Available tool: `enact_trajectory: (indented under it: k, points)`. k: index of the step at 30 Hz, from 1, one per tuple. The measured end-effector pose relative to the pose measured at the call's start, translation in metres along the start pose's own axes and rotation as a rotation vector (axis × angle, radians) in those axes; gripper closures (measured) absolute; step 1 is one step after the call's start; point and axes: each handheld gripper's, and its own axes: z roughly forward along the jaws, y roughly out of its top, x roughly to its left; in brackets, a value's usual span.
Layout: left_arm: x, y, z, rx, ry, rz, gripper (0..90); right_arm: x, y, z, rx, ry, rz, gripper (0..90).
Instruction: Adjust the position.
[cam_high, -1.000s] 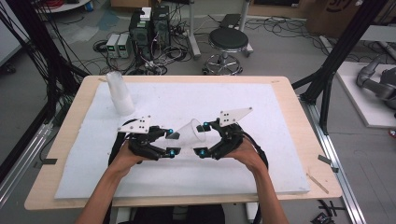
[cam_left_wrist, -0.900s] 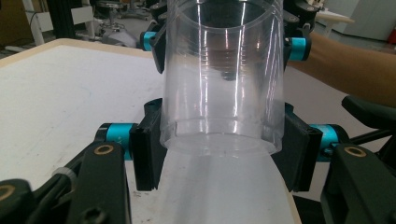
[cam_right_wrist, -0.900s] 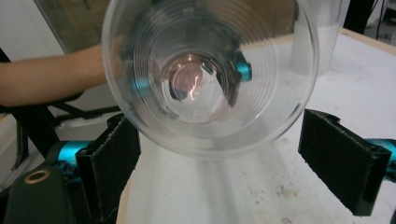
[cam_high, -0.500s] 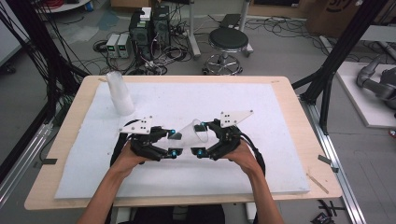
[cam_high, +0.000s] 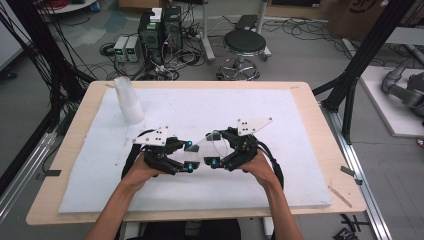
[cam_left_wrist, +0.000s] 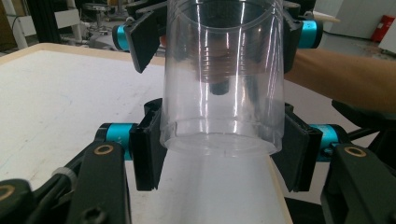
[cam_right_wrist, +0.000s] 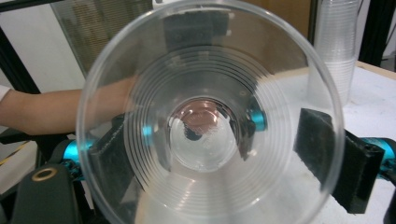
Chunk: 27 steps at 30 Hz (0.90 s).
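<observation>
White padded tabletop (cam_high: 280, 125), cluttered cabled floor beyond; both claws clamped on one clear cup (cam_high: 207, 145).

The high view looks forward and down from above the person's side onto the whole table (cam_high: 310, 107). Each gripper view sits very close behind its own jaws, facing the other. All three share the clear cup (cam_high: 212, 142) (cam_left_wrist: 223, 79) (cam_right_wrist: 210, 116) between them.

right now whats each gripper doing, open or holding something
left gripper: shut on the base end of the clear cup.
right gripper: shut on the same cup's rim end.
</observation>
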Motion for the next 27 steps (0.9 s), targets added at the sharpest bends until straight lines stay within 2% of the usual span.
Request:
enact_trajectory:
  k: [5, 10, 19, 21, 22, 23, 24, 27]
  points:
    - [-0.0003, -0.0003, 0.0011, 0.004, -0.007, -0.004, 42.0, 0.001, 0.0004, 0.0002, -0.001, 0.016, -0.003, 17.7]
    - [0.0003, -0.0004, 0.0001, 0.005, -0.004, -0.008, 42.0, 0.0021, 0.0015, -0.0003, -0.015, 0.039, -0.021, 27.9]
    - [-0.0005, -0.0001, 0.0001, 0.012, -0.004, -0.007, 40.9, 0.0029, 0.0018, -0.0002, -0.022, 0.042, -0.031, 31.5]
    - [-0.0009, 0.0, 0.0009, 0.013, -0.011, -0.016, 28.4, 0.0029, 0.0019, -0.0003, -0.024, 0.042, -0.029, 31.9]
    - [-0.0009, -0.0001, 0.002, 0.015, -0.004, -0.033, 15.2, 0.0028, 0.002, -0.0004, -0.026, 0.038, -0.031, 32.4]
    - [-0.0019, 0.0002, 0.003, 0.033, 0.031, -0.047, 15.2, 0.0028, 0.002, -0.0004, -0.026, 0.038, -0.031, 32.4]
    - [-0.001, -0.0004, 0.0028, 0.049, 0.058, -0.053, 4.5, 0.0019, 0.002, -0.001, -0.03, 0.031, -0.03, 32.4]
    - [0.0002, -0.0003, 0.0018, 0.041, 0.072, -0.07, 4.5, 0.0017, 0.002, -0.0013, -0.03, 0.03, -0.025, 32.4]
